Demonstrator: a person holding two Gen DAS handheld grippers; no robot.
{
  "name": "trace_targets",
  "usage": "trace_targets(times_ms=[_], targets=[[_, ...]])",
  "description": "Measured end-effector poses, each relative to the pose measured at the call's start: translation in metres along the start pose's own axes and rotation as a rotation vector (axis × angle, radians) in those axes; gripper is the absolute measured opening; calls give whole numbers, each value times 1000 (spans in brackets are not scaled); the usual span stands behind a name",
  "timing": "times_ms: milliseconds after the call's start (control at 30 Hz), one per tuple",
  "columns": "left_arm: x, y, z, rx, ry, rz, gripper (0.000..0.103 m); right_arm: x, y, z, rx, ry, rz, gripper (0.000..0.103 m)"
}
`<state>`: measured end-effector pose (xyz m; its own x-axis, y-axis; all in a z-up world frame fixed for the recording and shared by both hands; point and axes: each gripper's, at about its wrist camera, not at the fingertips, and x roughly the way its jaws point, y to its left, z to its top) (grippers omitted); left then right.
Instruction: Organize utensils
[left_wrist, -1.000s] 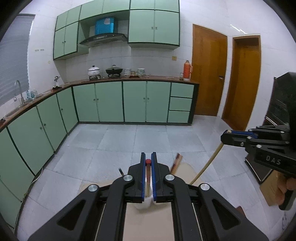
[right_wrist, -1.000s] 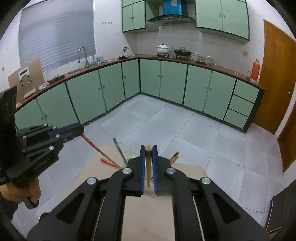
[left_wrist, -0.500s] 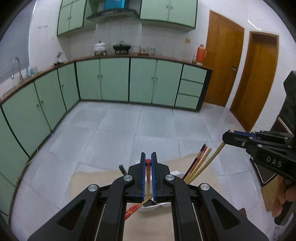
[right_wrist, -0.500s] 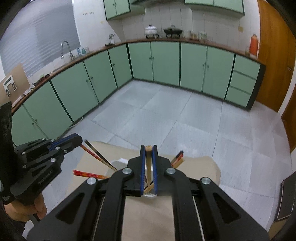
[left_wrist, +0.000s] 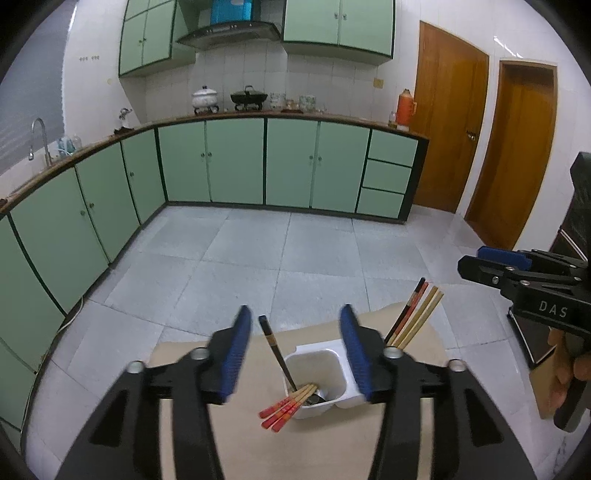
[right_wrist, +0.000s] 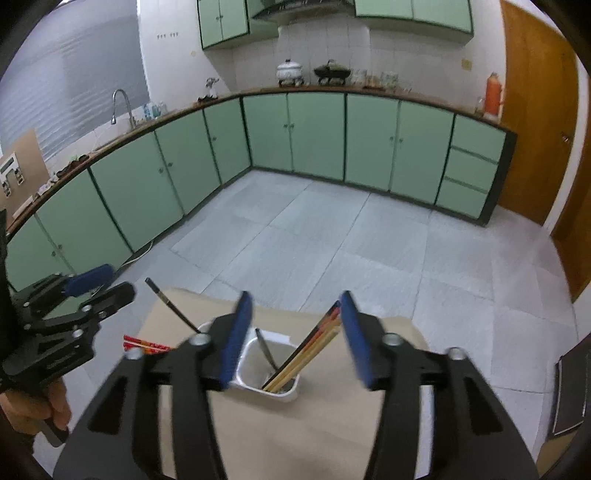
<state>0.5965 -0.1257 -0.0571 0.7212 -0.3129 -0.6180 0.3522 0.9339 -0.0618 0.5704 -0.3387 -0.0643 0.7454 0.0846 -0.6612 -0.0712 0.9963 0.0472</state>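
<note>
While both claws have just been opening, the left gripper (left_wrist: 293, 349) and right gripper (right_wrist: 295, 338) gape wide — empty — above the white holder (left_wrist: 317, 360), chopsticks (right_wrist: 308, 349) leaning inside.

Counted on the surface (left_wrist: 369, 443): one white holder (left_wrist: 334, 373) with two compartments. Three red-tipped chopsticks (left_wrist: 284, 408) and one black chopstick (left_wrist: 275, 349) are seen in one compartment. In the other, about four chopsticks (left_wrist: 417, 317) are counted; exact number uncertain. Two tongs are recorded: left tongs (left_wrist: 295, 354), right tongs (right_wrist: 295, 339).
</note>
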Motion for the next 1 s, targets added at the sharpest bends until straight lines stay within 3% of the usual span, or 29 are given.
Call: trace_targets(times_ms=[100, 300, 467, 800, 1000], targets=[[-21, 3, -4, 4, -30, 22, 73, -18, -6, -8, 18, -53, -66, 86], [-66, 16, -27, -13, -74, 66, 95, -45, -22, -40, 89, -102, -128, 94], [-98, 23, -53, -7, -113, 96, 97, -68, -23, -80, 107, -153, -102, 96], [-135, 19, -106, -13, -138, 157, 97, -108, 4, -147, 24, -226, -117, 97], [-161, 8, -148, -43, -155, 135, 97, -133, 22, -188, 51, -232, -158, 97]])
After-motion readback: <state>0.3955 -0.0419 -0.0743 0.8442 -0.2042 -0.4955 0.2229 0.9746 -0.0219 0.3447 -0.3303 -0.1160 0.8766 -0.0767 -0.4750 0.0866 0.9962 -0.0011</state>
